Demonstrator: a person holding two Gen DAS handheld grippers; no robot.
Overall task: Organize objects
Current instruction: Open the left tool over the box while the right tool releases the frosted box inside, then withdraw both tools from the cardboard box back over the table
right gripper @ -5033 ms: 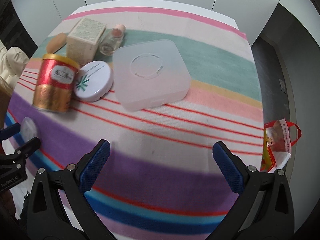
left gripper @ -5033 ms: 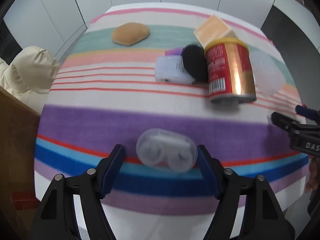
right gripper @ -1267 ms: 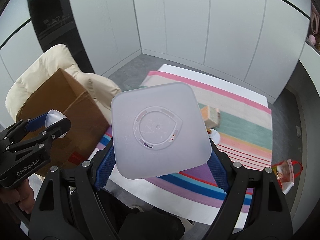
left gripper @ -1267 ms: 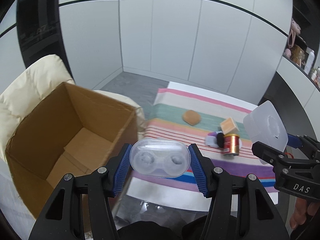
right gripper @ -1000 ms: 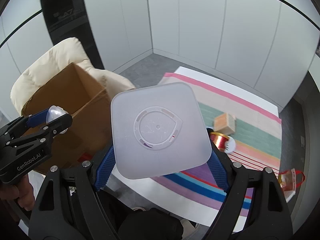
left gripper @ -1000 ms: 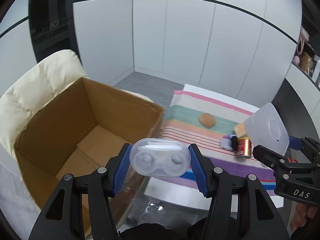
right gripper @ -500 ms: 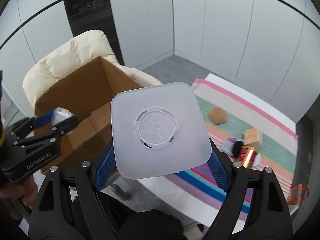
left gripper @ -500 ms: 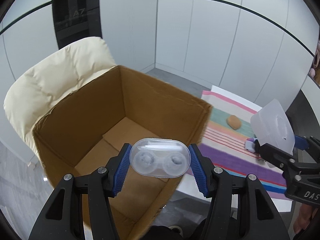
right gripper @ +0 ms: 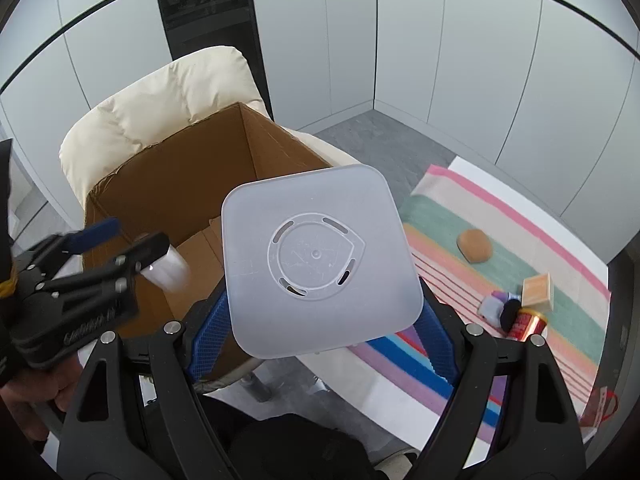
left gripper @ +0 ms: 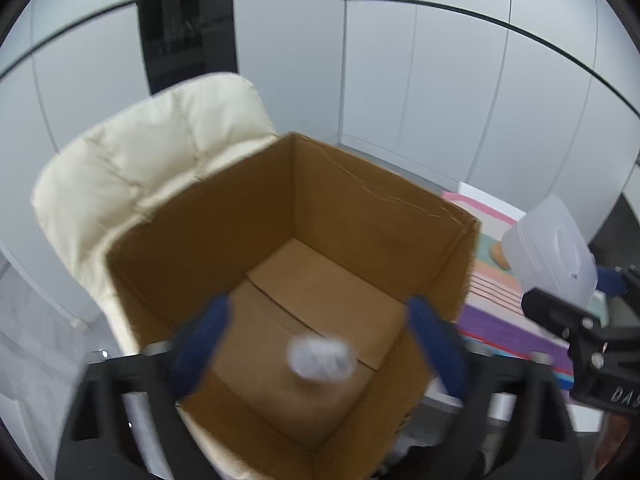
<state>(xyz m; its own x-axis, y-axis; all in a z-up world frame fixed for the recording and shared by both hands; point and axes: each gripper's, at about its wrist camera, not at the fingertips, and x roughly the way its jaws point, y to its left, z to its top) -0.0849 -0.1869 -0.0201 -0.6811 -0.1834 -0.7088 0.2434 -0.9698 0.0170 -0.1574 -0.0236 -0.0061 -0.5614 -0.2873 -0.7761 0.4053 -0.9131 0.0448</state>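
Your left gripper [left gripper: 316,344] has just been opening over the cardboard box [left gripper: 360,208]; its jaws stand wide, touching nothing. The clear contact lens case [left gripper: 322,358], blurred, lies between them but free, inside the box, long axis left to right. The box floor is bare and its walls stand well clear. Your right gripper [right gripper: 320,320] clamps the square translucent container [right gripper: 320,260], flat face toward the camera, beside the box's near corner. The striped bench [right gripper: 520,264] lies right.

A cream padded chair [left gripper: 160,152] stood against pale wall panels [left gripper: 440,80]. Grey floor [right gripper: 380,140] showed beyond. A dark panel [right gripper: 208,4] broke the wall.
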